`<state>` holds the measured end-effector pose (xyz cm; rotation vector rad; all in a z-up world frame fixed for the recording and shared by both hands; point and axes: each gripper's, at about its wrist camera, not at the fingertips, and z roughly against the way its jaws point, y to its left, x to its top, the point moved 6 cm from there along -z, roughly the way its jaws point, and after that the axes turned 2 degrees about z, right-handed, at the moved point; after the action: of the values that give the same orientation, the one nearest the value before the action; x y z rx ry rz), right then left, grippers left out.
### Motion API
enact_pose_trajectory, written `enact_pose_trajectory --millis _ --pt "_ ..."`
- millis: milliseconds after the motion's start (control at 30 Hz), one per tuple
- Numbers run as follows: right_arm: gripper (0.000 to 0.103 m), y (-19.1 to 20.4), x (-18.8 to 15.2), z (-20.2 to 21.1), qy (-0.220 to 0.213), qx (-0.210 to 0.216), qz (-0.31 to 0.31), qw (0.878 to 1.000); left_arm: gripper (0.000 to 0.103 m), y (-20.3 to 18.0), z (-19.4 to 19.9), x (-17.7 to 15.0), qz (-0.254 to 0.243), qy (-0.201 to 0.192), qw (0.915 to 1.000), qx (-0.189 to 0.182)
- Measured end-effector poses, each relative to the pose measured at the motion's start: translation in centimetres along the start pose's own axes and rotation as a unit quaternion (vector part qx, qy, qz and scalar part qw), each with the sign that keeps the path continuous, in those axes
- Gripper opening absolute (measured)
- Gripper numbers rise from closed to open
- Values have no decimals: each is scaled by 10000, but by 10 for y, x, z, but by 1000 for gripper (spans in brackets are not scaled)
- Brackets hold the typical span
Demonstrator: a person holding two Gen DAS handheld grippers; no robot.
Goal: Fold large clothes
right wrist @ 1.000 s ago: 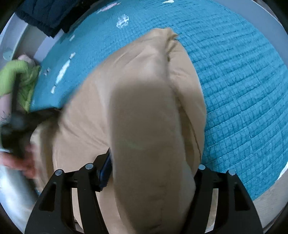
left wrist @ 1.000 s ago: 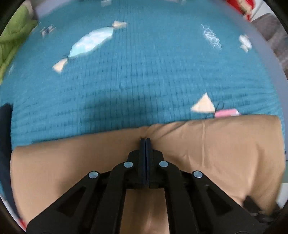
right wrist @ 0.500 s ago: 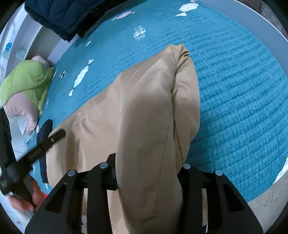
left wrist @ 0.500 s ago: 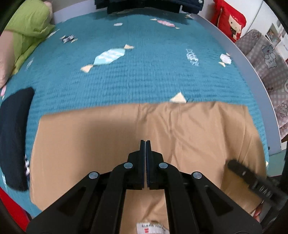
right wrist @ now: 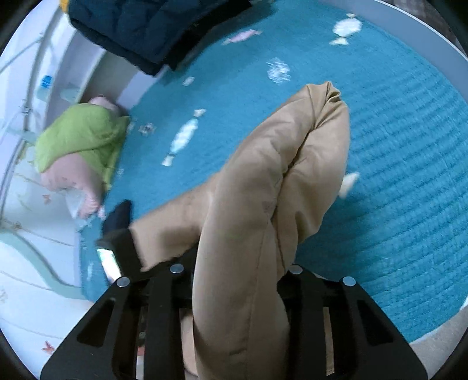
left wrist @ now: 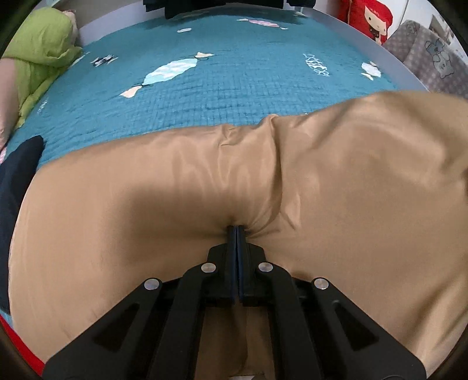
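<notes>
A large tan garment (left wrist: pixel 175 190) is spread over the near part of a teal quilted bed (left wrist: pixel 234 87). My left gripper (left wrist: pixel 237 229) is shut, its jaws pinching a bunched fold of the tan cloth. In the right wrist view the same tan garment (right wrist: pixel 263 204) hangs in a thick doubled fold over my right gripper (right wrist: pixel 237 263), whose fingertips are hidden under the cloth. The other gripper's black body (right wrist: pixel 120 248) shows at the garment's left edge.
A green and pink bundle (right wrist: pixel 79 146) lies at the bed's left side. A dark navy quilted garment (right wrist: pixel 146 29) lies at the far edge. A dark cloth (left wrist: pixel 17 181) lies left of the tan garment. A red plush (left wrist: pixel 368 17) and grey patterned fabric (left wrist: pixel 433 64) sit beyond the right rim.
The tan garment has been lifted and bunched: its far edge now bulges up around my left gripper and rises at the right. The right gripper has raised its fold higher.
</notes>
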<state>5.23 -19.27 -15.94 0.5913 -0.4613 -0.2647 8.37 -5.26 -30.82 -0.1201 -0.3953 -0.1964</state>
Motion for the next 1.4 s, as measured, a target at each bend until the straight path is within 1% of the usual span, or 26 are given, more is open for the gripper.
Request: enact_pose_trajectory --millis 100,167,300,400,467,500,533,633,667,733,767,833,900,967,1000,1100,1133,1167,1200,1233,1267,1300,1333,1400 --pt "29 30 1 0 50 149 352 9993 1 6 0 -1 132 33 9996 -259" --pt "29 53 0 -4 121 173 682 9975 1 10 0 0 191 53 9989 -436" --pt "29 93 -6 -19 291 253 1257 9913 1 21 0 -2 457 89 9950 -878" --pt "29 112 -9 -27 352 235 1556 9869 1 24 4 -2 416 200 9945 -936" --pt "29 121 -9 -26 319 292 1701 9845 1 31 13 -3 487 403 9930 -1000" --pt "29 126 -10 -25 302 324 1772 9832 2 36 19 -4 528 472 9929 -957" --pt "29 131 -12 -24 279 343 1840 9819 2 46 29 -6 537 489 9940 -823" --pt "29 148 -20 -33 319 348 2134 9758 3 74 61 -12 674 306 9939 -816" --pt "29 153 -25 -37 362 332 2238 9734 3 85 70 -14 711 230 9944 -741" --pt "29 166 -33 -48 490 319 2477 9671 6 106 87 -15 727 19 9968 -325" --pt "29 174 -39 -56 574 330 2621 9628 12 119 94 -17 757 -87 9970 -96" --pt "29 189 -48 -72 742 361 2857 9548 14 139 101 -20 962 -142 9953 9" --pt "29 199 -56 -87 912 380 2993 9490 14 163 106 -28 1301 -159 9913 148" --pt "29 208 -64 -105 1147 419 3035 9450 14 179 111 -35 1531 -185 9875 328" --pt "29 212 -70 -116 1285 453 3078 9416 14 190 112 -43 1715 -160 9842 400" --pt "30 224 -84 -143 1618 494 3171 9332 14 216 115 -61 2208 -81 9743 444" --pt "32 228 -88 -154 1767 501 3204 9293 14 227 116 -74 2479 -48 9676 473" --pt "39 232 -96 -170 1987 495 3275 9224 14 235 116 -81 2646 -7 9631 495" --pt "45 234 -102 -181 2157 527 3228 9201 15 243 117 -87 2783 40 9591 512" --pt "59 236 -110 -197 2409 663 3019 9200 17 250 118 -98 2945 109 9541 543" --pt "71 237 -117 -207 2608 761 2898 9177 26 257 120 -108 3074 171 9495 603" --pt "74 238 -123 -217 2766 800 2799 9159 28 262 121 -117 3170 226 9457 690" --pt "75 239 -128 -223 2816 789 2766 9154 28 271 123 -128 3270 315 9406 862" --pt "75 247 -135 -229 2878 868 2702 9147 28 283 127 -137 3416 336 9350 898"
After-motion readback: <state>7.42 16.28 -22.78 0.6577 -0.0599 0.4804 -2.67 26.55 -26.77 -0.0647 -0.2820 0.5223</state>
